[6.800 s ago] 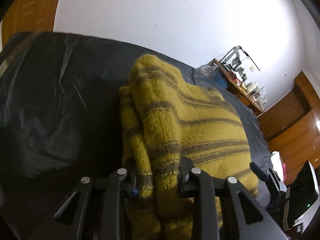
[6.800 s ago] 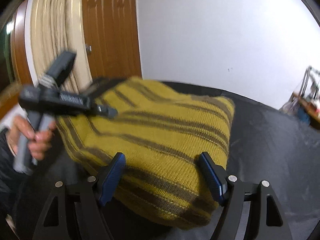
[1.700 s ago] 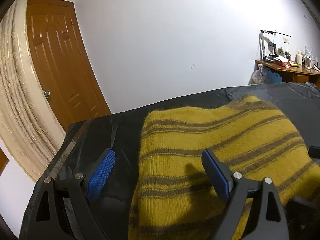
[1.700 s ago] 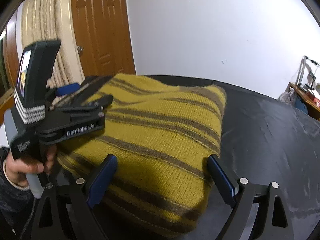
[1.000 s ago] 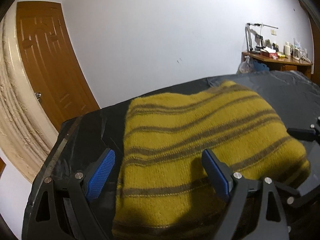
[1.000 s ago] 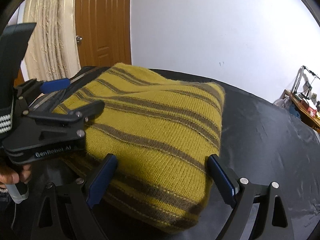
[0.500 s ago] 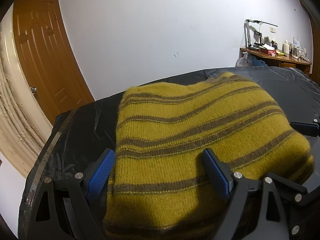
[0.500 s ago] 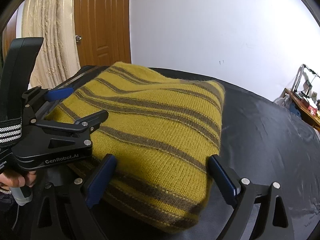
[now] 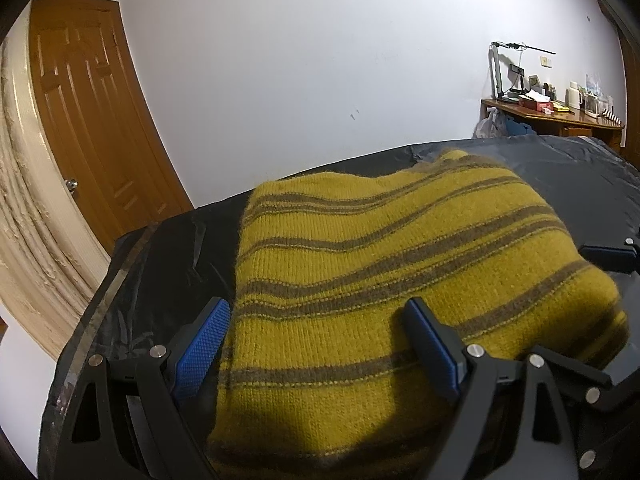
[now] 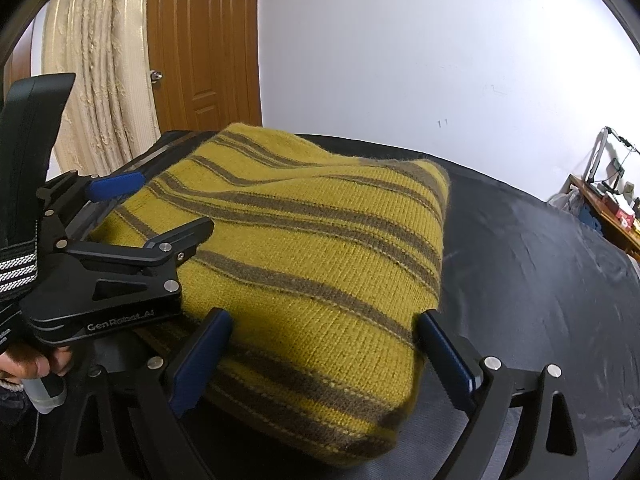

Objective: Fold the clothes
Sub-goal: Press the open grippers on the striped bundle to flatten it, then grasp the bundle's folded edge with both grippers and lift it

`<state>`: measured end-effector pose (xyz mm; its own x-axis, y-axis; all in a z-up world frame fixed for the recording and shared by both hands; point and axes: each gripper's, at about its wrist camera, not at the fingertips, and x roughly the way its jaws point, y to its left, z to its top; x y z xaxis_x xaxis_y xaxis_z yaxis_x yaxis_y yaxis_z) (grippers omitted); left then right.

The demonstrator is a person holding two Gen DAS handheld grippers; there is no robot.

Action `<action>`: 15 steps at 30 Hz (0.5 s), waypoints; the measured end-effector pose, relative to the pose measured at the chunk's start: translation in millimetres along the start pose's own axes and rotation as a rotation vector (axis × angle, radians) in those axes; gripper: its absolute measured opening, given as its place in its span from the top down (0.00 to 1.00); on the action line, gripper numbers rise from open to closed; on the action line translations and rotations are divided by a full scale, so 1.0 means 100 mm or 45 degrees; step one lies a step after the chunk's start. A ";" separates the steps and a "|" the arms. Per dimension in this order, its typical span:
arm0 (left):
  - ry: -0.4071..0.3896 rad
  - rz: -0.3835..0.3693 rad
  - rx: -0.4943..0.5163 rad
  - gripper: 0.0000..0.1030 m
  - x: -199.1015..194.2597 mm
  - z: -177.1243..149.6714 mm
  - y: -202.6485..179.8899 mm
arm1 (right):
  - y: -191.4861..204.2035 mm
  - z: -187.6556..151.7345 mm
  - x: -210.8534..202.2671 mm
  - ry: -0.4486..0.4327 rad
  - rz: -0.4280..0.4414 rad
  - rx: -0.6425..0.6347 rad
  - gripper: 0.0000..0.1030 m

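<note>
Black sheeting (image 9: 560, 168) covers the table beside a wooden door (image 9: 92, 128); on it the folded yellow striped sweater (image 9: 380, 280) lies flat; left gripper (image 9: 316, 348) and right gripper (image 10: 320, 352) both gape apart, clamping nothing.

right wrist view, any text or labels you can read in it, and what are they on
"GenRobot.AI": white print on the black side of the left gripper, which reaches in over the striped sweater.
Partial white letters at the far left edge, on the handle under the person's hand: cut off, not readable.
Items on the desk at far right: too small to read.
Nothing readable on the sweater or the door.
</note>
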<state>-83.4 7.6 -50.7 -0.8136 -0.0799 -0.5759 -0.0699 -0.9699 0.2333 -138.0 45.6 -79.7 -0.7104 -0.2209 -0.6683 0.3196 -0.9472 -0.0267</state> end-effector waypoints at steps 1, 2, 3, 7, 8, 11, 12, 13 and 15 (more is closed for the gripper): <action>0.013 -0.018 -0.014 0.11 0.00 0.01 0.03 | 0.00 0.00 0.00 0.000 0.002 0.001 0.06; 0.039 -0.052 -0.045 0.11 0.02 0.02 0.08 | -0.01 0.00 0.00 0.001 0.003 0.003 0.06; 0.064 -0.086 -0.075 0.11 0.03 0.03 0.13 | -0.01 0.00 0.00 0.001 0.005 0.004 0.06; 0.200 -0.301 -0.291 0.11 0.15 0.07 0.52 | -0.07 -0.01 -0.02 0.001 0.047 0.019 0.06; 0.223 -0.345 -0.351 0.11 0.17 0.08 0.64 | -0.11 0.00 -0.03 0.007 0.071 0.035 0.06; 0.284 -0.449 -0.479 0.11 0.28 0.09 0.94 | -0.26 0.04 -0.06 0.030 0.154 0.122 0.06; 0.302 -0.476 -0.506 0.11 0.33 0.10 1.01 | -0.32 0.06 -0.07 0.033 0.177 0.164 0.06; 0.319 -0.496 -0.520 0.11 0.38 0.10 1.06 | -0.40 0.08 -0.08 0.033 0.194 0.206 0.06; 0.358 -0.534 -0.539 0.11 0.49 0.10 1.12 | -0.55 0.12 -0.08 0.032 0.207 0.286 0.06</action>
<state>-136.8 -102.2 -44.5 -0.5808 0.3232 -0.7471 -0.0683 -0.9339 -0.3510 -157.5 96.7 -64.4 -0.6443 -0.3709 -0.6689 0.2789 -0.9283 0.2460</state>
